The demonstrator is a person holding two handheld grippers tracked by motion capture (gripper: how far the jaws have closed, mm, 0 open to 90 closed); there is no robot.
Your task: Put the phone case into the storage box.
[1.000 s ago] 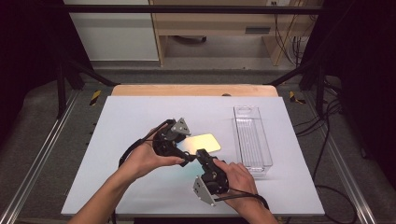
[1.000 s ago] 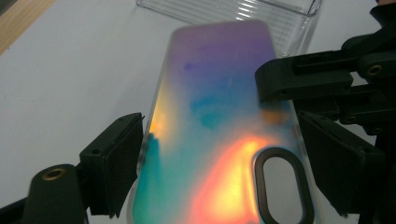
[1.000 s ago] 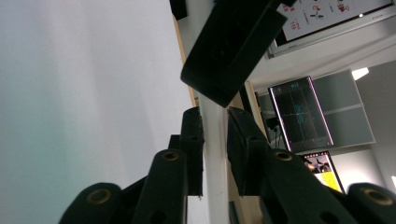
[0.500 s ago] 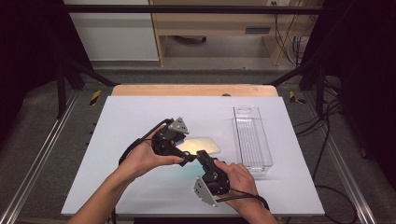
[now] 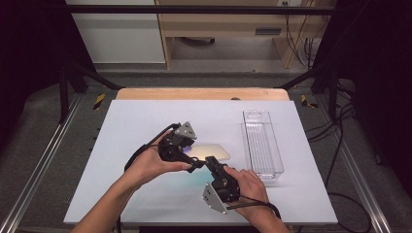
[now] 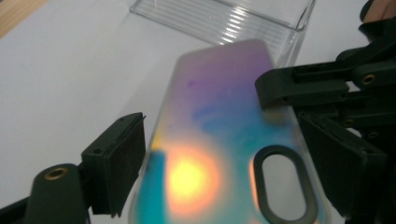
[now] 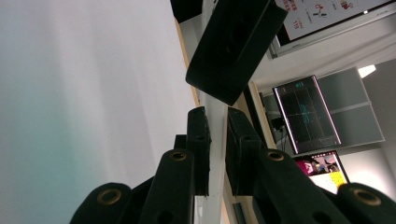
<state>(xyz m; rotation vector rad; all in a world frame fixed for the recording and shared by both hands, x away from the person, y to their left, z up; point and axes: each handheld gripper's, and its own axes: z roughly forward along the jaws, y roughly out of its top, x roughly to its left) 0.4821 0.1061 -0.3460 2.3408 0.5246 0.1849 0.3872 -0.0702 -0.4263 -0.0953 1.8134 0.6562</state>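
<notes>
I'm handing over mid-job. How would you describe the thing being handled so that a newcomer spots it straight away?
On the white table, look just left of the long clear ribbed plastic tray. There, between the left gripper and the right gripper, lies the flat rainbow-sheened phone case with rounded corners. Unlike the colourless tray, it shimmers purple, blue and orange and has an oval camera cutout.
</notes>
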